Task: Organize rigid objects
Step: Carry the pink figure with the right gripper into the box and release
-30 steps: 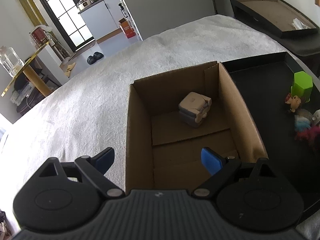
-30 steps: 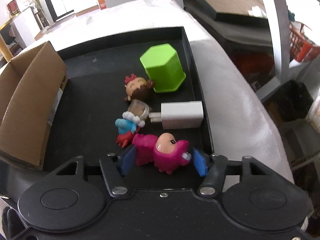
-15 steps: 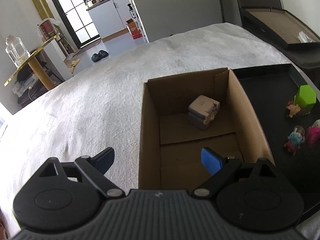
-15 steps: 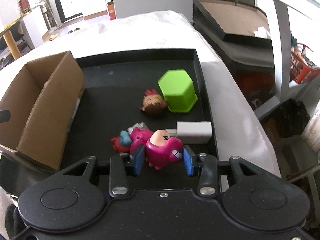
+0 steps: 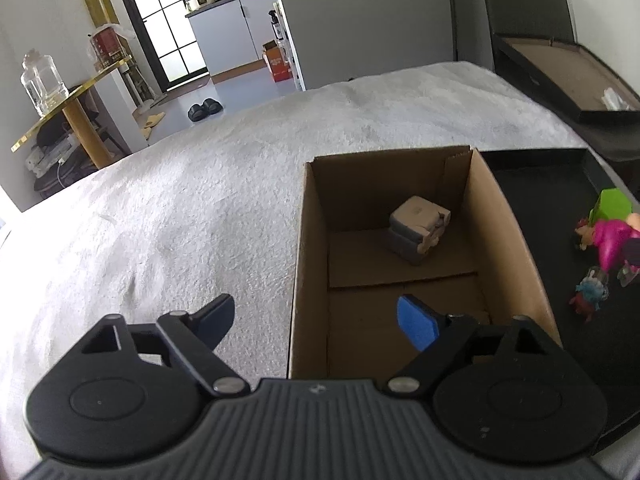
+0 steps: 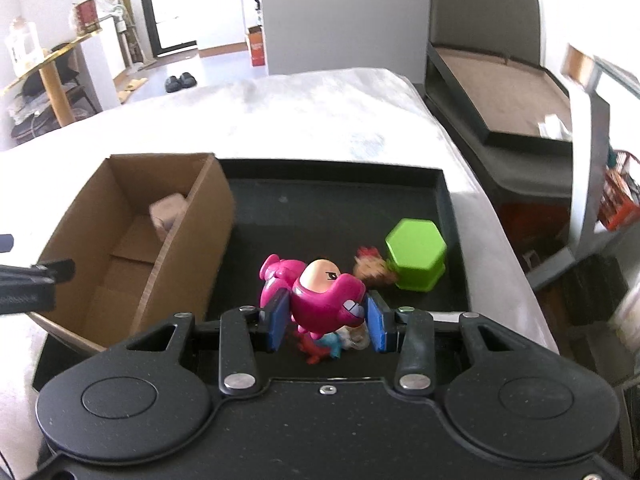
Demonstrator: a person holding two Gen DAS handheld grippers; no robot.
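Observation:
My right gripper (image 6: 327, 320) is shut on a pink toy figure (image 6: 320, 292) and holds it above the black tray (image 6: 340, 200). The left wrist view shows the same figure (image 5: 612, 238) hanging at the far right. An open cardboard box (image 5: 508, 232) stands left of the tray with a beige-grey block (image 5: 418, 226) inside. My left gripper (image 5: 314, 306) hovers over the box's near left wall. Its jaws are closing and grip nothing. One fingertip is over the white cloth, the other over the box floor.
On the tray lie a green hexagonal cup (image 6: 416, 256), a small brown-haired doll (image 6: 372, 268) and a blue-and-red figure (image 6: 324, 346). A white fluffy cloth (image 5: 200, 208) covers the surface. A dark framed board (image 6: 500, 92) rests beyond the right edge.
My right gripper closed on the pink figure and lifted it off the tray, up and toward the box. The left gripper drew back a little and its jaws narrowed.

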